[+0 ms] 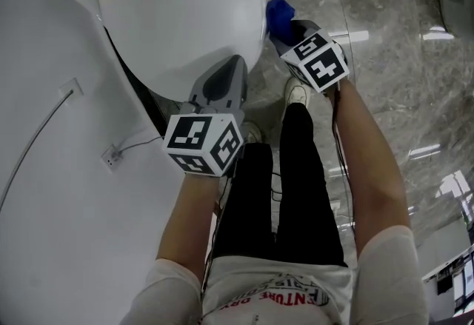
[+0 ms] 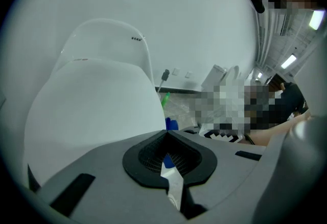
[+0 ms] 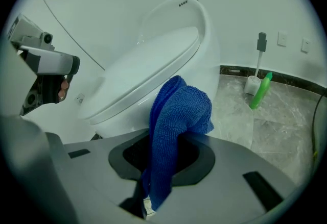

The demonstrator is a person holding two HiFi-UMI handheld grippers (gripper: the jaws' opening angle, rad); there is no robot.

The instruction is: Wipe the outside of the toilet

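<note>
The white toilet [image 1: 185, 12] has its lid down and fills the upper left of the head view. My left gripper [image 1: 228, 72] is shut with nothing in it, its tips close by the front of the bowl; in the left gripper view the jaws [image 2: 166, 133] meet in front of the lid [image 2: 92, 105]. My right gripper [image 1: 285, 29] is shut on a blue cloth [image 1: 279, 14], held at the right side of the bowl. In the right gripper view the cloth [image 3: 176, 116] drapes up out of the jaws, with the toilet [image 3: 153, 65] just beyond it.
A toilet brush [image 3: 258, 70] and a green bottle [image 3: 260, 90] stand on the grey marble floor [image 1: 370, 5] by the wall. A socket with a cable [image 1: 111, 159] sits on the white wall left of the toilet. The person's shoes [image 1: 296, 90] are near the bowl.
</note>
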